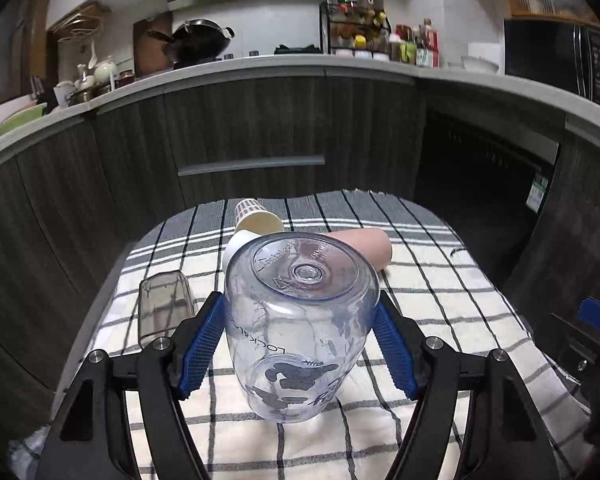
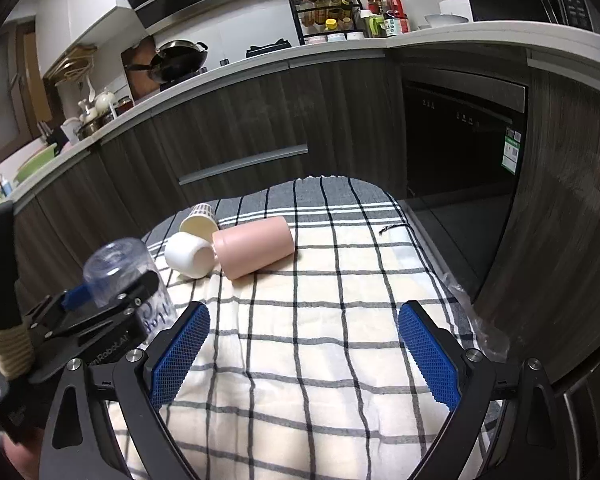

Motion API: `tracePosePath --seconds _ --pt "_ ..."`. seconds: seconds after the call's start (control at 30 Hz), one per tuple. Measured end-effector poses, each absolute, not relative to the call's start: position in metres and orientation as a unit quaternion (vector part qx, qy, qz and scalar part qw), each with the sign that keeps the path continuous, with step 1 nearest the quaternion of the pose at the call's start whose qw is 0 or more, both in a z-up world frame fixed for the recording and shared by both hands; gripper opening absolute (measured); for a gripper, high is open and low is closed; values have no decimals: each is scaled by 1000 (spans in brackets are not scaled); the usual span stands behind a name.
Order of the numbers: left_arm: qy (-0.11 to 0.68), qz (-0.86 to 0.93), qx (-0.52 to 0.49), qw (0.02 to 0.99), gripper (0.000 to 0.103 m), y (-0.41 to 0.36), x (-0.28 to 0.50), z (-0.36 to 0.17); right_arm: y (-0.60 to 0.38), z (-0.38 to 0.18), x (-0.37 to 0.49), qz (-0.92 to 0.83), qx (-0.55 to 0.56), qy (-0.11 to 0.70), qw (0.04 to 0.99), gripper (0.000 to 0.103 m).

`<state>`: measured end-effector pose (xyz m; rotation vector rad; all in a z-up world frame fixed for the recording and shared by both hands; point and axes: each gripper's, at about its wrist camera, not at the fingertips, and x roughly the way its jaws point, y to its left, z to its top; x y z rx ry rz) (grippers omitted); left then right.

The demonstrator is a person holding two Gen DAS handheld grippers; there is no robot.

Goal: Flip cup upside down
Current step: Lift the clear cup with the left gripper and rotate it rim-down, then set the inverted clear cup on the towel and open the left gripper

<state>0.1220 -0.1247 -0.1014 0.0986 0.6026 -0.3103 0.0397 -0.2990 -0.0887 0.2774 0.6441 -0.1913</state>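
Observation:
A clear plastic cup (image 1: 300, 320) with dark printed figures stands upside down, base up, on the checked cloth (image 1: 440, 320). My left gripper (image 1: 300, 328) is shut on it, blue pads (image 1: 204, 348) pressing both sides. In the right wrist view the same cup (image 2: 120, 272) and the left gripper (image 2: 100, 308) show at the left. My right gripper (image 2: 304, 352) is open and empty above the cloth (image 2: 320, 320).
A pink cup (image 2: 254, 252), a white cup (image 2: 188, 256) and a cream paper cup (image 2: 198, 222) lie on their sides at the far end. A smoky clear cup (image 1: 164, 308) stands at the left. Dark kitchen cabinets (image 2: 240, 120) ring the table.

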Motion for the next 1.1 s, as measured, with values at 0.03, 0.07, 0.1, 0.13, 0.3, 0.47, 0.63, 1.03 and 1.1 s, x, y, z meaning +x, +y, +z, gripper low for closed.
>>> tracePosePath --seconds 0.03,0.07,0.1,0.13,0.3,0.47,0.63,1.03,1.1 --pt "295 -153 42 942 72 -123 123 -105 -297 -89 40 -94 132 316 935 95" --pt "296 -154 34 942 72 -121 125 -110 -296 -90 41 -94 128 317 935 95" --pt "297 -154 30 942 72 -119 126 -114 -295 -90 41 -95 125 318 935 95" --pt "298 -154 25 942 72 -117 128 -120 -294 -91 41 -95 122 319 935 95" --pt "306 -157 8 939 72 -108 126 -140 -287 -95 43 -93 104 324 936 95" --pt "297 -159 17 941 72 -107 113 -143 -285 -98 45 -92 97 330 934 95" --pt "300 -161 16 940 72 -104 109 -142 -289 -100 45 -96 102 333 932 95" --pt "319 -164 27 933 80 -104 104 -136 -290 -98 44 -95 105 331 933 95" --pt "316 -163 29 934 82 -104 101 -133 -290 -96 42 -94 106 328 934 95"
